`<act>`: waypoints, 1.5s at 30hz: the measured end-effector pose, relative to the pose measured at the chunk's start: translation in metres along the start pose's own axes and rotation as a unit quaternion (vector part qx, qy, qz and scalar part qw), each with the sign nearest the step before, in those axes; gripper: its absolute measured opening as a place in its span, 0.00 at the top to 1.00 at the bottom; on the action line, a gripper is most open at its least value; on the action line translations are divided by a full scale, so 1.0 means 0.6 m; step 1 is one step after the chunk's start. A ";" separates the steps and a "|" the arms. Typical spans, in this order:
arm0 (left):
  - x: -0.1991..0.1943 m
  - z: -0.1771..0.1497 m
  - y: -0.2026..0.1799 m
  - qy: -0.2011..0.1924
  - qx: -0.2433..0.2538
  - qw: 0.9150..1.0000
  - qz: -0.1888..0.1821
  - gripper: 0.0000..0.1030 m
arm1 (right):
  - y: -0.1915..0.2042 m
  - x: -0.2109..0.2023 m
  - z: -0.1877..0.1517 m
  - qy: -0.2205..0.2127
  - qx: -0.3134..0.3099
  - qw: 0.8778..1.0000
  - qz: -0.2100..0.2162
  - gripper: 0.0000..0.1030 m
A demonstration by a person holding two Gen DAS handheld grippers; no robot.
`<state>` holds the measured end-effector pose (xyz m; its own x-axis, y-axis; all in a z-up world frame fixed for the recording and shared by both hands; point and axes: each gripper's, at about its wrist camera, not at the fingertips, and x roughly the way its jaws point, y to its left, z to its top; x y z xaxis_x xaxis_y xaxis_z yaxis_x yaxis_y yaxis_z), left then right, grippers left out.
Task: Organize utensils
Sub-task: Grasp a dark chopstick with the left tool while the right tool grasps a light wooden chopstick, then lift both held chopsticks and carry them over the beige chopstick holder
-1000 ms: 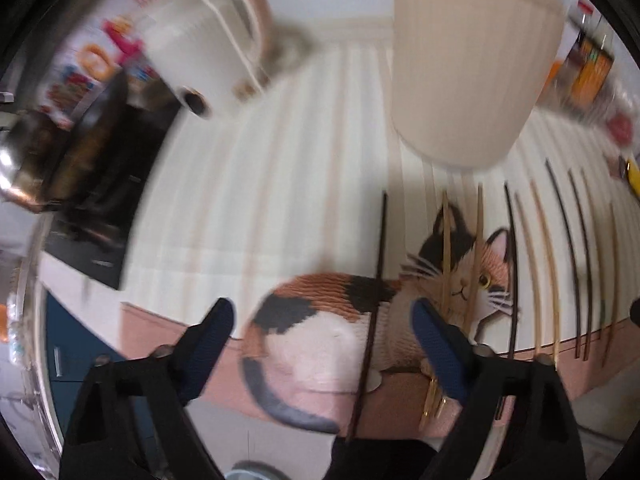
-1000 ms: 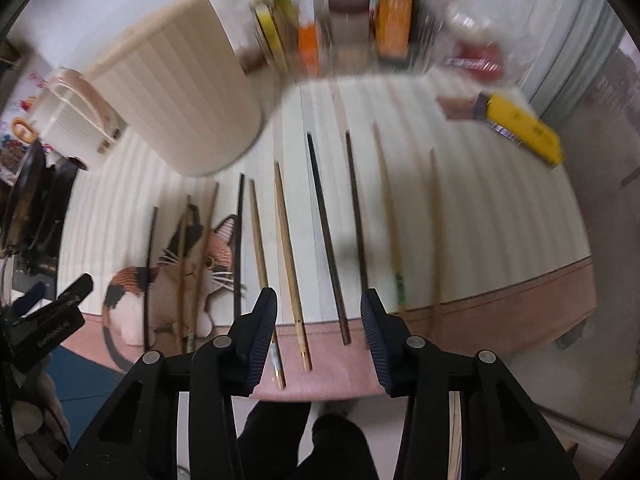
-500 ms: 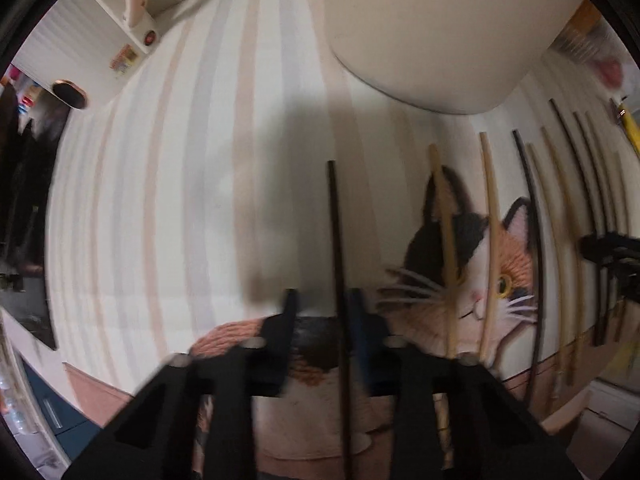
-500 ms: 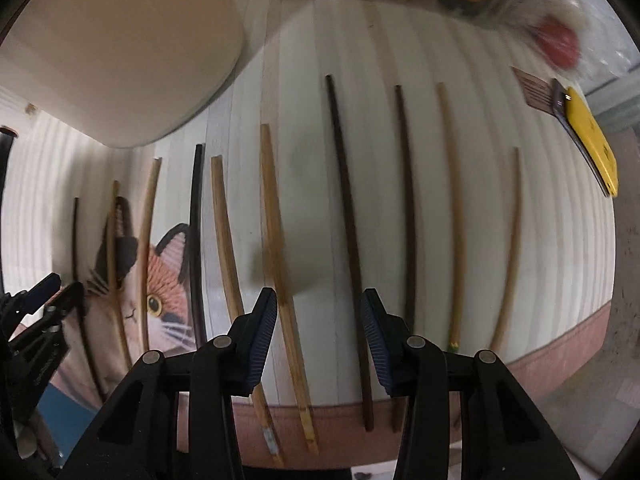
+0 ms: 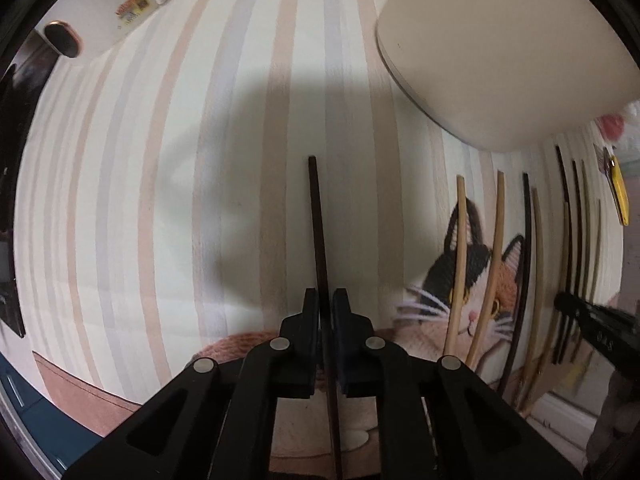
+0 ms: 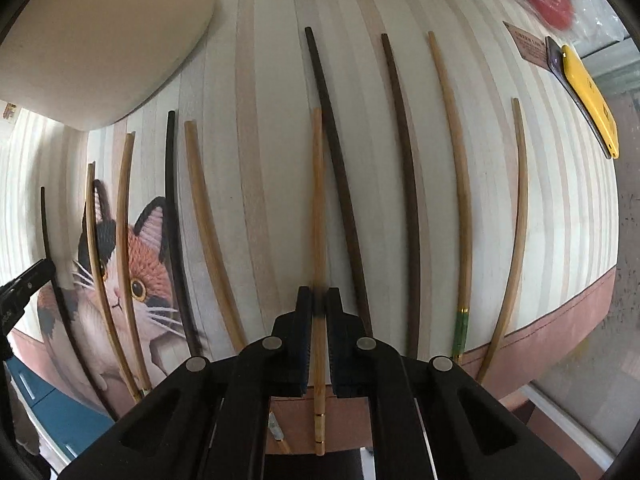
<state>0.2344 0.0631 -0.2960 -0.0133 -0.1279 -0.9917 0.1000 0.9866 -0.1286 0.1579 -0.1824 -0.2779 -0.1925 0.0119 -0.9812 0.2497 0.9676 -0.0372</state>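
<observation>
Striped mat – cat print – perhaps beige bin.

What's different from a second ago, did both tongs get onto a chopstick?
Yes. Both came down toward the striped mat and closed: the left tongs on the dark chopstick, the right tongs on a light bamboo chopstick. The other chopsticks and the beige container lie as before.

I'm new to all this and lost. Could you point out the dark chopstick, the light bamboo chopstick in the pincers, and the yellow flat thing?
Dark chopstick (image 5: 316,220), left wrist view, mid-shaft.
Light bamboo chopstick (image 6: 318,200), right wrist view, mid-shaft.
Yellow flat thing (image 6: 592,100), right wrist view, its face.
</observation>
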 end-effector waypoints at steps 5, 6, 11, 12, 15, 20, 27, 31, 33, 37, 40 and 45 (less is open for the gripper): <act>0.009 0.000 -0.028 0.008 0.053 0.998 0.035 0.87 | 0.002 0.011 0.023 0.019 -0.023 1.000 -0.001 0.92; 0.011 -0.005 -0.040 0.009 0.065 0.996 0.058 0.87 | 0.005 0.012 0.025 0.019 -0.028 0.999 -0.004 0.92; 0.004 -0.010 -0.073 0.009 0.045 0.996 0.082 0.96 | 0.047 0.004 0.036 0.013 -0.054 0.998 -0.028 0.91; 0.002 -0.011 -0.074 0.004 0.039 0.996 0.086 0.97 | 0.053 0.004 0.033 0.007 -0.053 0.998 -0.032 0.91; 0.001 -0.022 -0.080 -0.009 0.021 0.995 0.099 0.97 | 0.076 -0.003 0.034 -0.019 -0.052 0.997 -0.052 0.92; -0.070 -0.031 -0.048 -0.049 0.005 0.993 0.107 0.97 | 0.065 -0.016 0.011 -0.043 -0.022 0.999 -0.010 0.93; -0.181 -0.065 -0.044 -0.120 -0.024 0.987 0.108 0.97 | 0.011 -0.091 0.001 -0.102 0.017 0.994 0.040 0.93; -0.225 -0.073 -0.065 -0.155 -0.036 0.982 0.100 0.97 | -0.008 -0.129 -0.009 -0.137 0.036 0.988 0.063 0.93; -0.253 -0.080 -0.072 -0.176 -0.037 0.978 0.107 0.97 | -0.018 -0.143 -0.001 -0.149 0.038 0.986 0.071 0.93; -0.273 -0.073 -0.097 -0.206 -0.033 0.969 0.134 0.97 | -0.012 -0.171 0.002 -0.172 0.032 0.982 0.071 0.93; -0.282 -0.074 -0.107 -0.220 -0.035 0.964 0.144 0.97 | -0.008 -0.182 0.009 -0.186 0.025 0.980 0.067 0.93; -0.287 -0.055 -0.107 -0.245 -0.029 0.956 0.157 0.97 | 0.007 -0.201 0.019 -0.209 0.017 0.976 0.064 0.93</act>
<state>0.1973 0.0249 -0.1170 0.4780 0.1579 -0.8641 -0.0334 0.9863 0.1617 0.1931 -0.1828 -0.1617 0.2438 0.0221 -0.9696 0.2792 0.9558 0.0920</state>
